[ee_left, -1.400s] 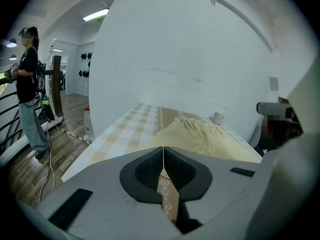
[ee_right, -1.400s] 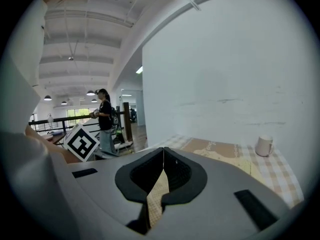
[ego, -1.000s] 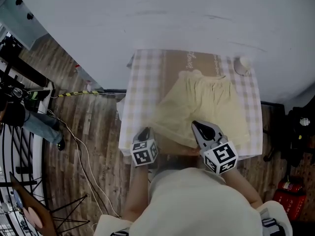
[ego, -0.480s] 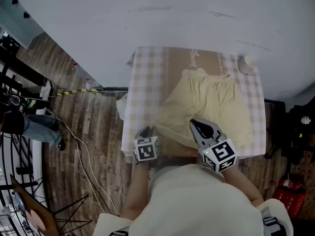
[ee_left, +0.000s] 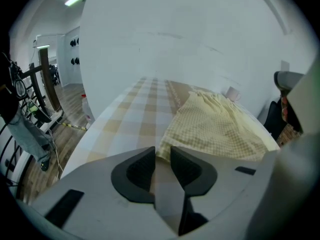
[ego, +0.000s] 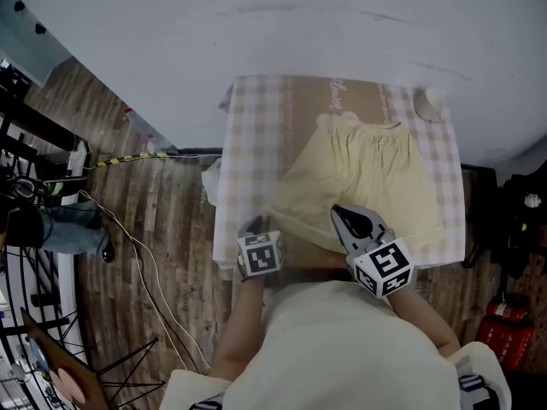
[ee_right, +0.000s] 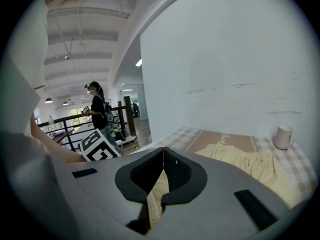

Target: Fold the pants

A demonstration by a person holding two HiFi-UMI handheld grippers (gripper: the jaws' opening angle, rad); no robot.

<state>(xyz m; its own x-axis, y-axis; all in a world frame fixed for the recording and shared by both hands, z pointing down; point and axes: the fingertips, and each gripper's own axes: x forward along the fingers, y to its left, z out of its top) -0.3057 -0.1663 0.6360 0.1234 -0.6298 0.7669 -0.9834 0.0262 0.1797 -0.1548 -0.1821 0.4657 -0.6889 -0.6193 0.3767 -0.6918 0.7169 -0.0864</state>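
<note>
Pale yellow checked pants (ego: 367, 178) lie spread on the table, waistband toward the wall. My left gripper (ego: 254, 225) is at their near left corner. In the left gripper view its jaws (ee_left: 162, 151) have just been opening. They stand apart with only tablecloth in the gap, and the pants' (ee_left: 215, 129) corner lies just past the tips. My right gripper (ego: 339, 212) is at the near hem. In the right gripper view the right gripper (ee_right: 163, 151) is shut, with a strip of the yellow fabric (ee_right: 157, 189) pinched between the pads.
A beige checked cloth (ego: 252, 143) covers the table, which stands against a white wall. A white cup (ego: 429, 103) sits at the far right corner. Cables run over the wood floor on the left. A person (ee_right: 96, 114) stands far off by a railing.
The left gripper's cube has shifted slightly right, toward the pants' near corner. The right gripper has barely moved at the near hem.
</note>
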